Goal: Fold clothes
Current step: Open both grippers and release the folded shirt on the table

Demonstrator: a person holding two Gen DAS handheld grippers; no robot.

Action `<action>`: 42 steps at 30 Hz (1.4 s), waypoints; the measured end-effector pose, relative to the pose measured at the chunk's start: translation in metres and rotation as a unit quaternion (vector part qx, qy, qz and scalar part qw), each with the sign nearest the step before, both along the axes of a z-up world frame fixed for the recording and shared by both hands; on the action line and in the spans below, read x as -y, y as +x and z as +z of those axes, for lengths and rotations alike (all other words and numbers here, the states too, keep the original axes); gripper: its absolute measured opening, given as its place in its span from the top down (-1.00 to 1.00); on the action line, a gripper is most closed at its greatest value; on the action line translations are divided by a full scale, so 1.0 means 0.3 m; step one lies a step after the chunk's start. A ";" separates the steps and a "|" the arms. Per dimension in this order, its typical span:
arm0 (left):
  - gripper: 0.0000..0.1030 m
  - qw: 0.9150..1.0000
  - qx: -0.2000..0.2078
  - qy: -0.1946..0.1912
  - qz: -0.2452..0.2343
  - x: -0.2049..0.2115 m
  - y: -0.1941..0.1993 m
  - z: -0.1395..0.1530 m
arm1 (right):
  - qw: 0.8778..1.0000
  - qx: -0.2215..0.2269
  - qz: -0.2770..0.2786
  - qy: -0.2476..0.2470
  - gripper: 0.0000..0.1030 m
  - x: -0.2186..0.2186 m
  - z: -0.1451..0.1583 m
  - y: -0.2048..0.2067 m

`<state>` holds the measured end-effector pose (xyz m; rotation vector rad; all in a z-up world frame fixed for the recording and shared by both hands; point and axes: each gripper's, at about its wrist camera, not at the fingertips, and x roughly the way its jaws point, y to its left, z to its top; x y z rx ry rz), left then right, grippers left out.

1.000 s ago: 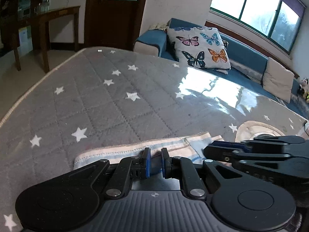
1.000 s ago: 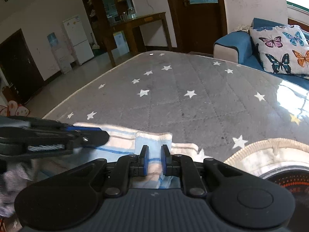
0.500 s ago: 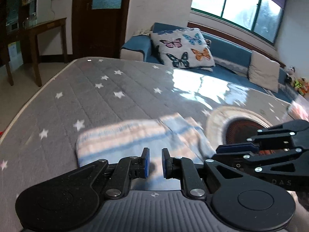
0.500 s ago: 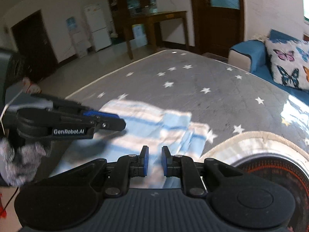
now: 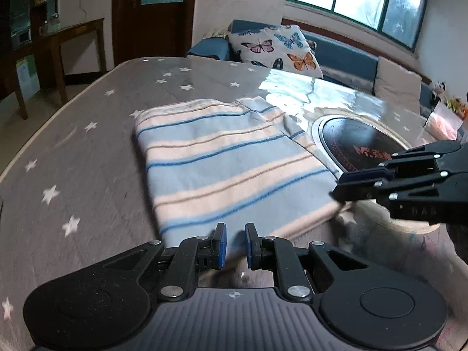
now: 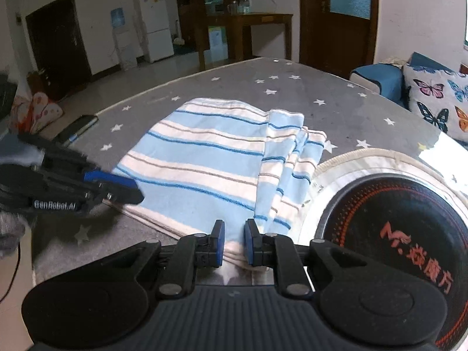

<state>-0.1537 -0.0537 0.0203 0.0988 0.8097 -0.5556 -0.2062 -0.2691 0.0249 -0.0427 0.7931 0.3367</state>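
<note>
The striped garment lay folded flat ahead of my left gripper and right gripper, both released; only the right view showed a phone.

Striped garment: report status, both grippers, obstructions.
Left gripper and right gripper open, empty. Striped garment folded flat on table. Black round hotplate beside it.

Folded striped garment on star-patterned table cover, right tool slightly parted at its near edge, empty
</note>
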 end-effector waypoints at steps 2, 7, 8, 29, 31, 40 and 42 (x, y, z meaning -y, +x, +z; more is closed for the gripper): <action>0.70 1.000 -0.004 -0.004 0.010 -0.022 -0.009 -0.004 | 1.000 0.005 -0.002 0.003 0.72 -0.001 0.006 -0.007; 0.67 1.000 -0.009 -0.010 0.028 -0.064 -0.036 0.002 | 1.000 0.004 -0.006 0.000 0.69 -0.004 -0.008 -0.009; 0.63 0.999 -0.011 -0.013 0.031 -0.070 -0.043 0.006 | 1.000 0.005 -0.006 0.002 0.59 -0.005 -0.002 -0.015; -0.74 0.997 0.021 -0.013 0.072 -0.077 -0.206 0.034 | 0.998 0.031 -0.063 -0.003 -0.56 -0.043 -0.024 -0.215; -0.83 0.997 0.023 -0.015 0.074 -0.082 -0.216 0.037 | 0.997 0.034 -0.068 -0.006 -0.58 -0.047 -0.024 -0.228; -1.00 0.995 0.031 -0.033 0.085 -0.110 -0.251 0.041 | 0.995 0.043 -0.090 -0.013 -0.91 -0.067 -0.023 -0.281; -1.00 0.995 0.030 -0.027 0.087 -0.109 -0.256 0.038 | 0.994 0.044 -0.094 -0.015 -0.99 -0.073 -0.022 -0.289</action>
